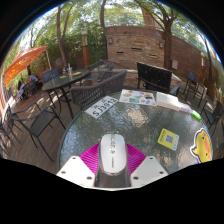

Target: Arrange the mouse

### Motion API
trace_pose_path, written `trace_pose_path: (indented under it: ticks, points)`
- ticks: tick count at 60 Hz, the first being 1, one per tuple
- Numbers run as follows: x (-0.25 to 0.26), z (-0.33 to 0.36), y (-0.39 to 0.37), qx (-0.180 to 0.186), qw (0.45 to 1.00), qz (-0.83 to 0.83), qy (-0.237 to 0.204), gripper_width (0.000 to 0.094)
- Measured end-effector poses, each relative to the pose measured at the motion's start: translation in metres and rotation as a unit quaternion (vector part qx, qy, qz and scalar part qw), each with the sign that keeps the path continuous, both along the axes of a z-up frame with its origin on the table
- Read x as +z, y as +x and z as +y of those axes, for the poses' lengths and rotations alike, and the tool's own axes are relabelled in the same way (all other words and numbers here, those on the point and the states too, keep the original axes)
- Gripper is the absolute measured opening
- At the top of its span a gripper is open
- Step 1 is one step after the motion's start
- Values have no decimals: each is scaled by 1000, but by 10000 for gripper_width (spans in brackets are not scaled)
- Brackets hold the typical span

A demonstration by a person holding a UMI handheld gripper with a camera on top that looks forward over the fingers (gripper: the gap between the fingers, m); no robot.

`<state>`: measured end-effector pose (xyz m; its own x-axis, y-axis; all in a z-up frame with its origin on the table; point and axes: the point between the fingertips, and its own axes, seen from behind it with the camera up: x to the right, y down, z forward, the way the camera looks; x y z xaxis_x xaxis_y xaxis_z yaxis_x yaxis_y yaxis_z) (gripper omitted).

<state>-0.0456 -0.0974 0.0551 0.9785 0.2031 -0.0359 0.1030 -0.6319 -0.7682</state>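
A white computer mouse (112, 155) sits between my gripper's two fingers, its length pointing forward along them. My gripper (112, 150) is shut on the mouse, with the magenta pads (92, 157) pressing on both of its sides. The mouse is held over the near edge of a round glass table (150, 122). I cannot tell whether its underside touches the glass.
On the table beyond the fingers lie a black-and-white sheet (100, 108), an open magazine (137, 97), a white card (168, 139) and a yellow item (203, 146). A black screen (153, 76) stands at the far side. Metal chairs (40, 108) stand to the left.
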Motion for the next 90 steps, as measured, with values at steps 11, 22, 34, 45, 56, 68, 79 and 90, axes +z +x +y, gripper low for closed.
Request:
trace_pose_path:
  ticks: [11, 22, 34, 45, 56, 68, 79, 90]
  points:
    - [166, 31, 45, 17, 989, 58, 132, 353]
    - [239, 66, 199, -32, 979, 77, 186, 349]
    - [101, 77, 396, -110, 988, 5, 106, 353]
    - [-44, 59, 462, -133, 991, -31, -13, 383]
    - [-64, 42, 469, -134, 990, -36, -35, 636]
    - [-6, 16, 458, -133, 989, -56, -11, 872]
    - [59, -41, 432, -142, 987, -74, 18, 855]
    - [113, -127, 407, -159, 981, -100, 42, 855]
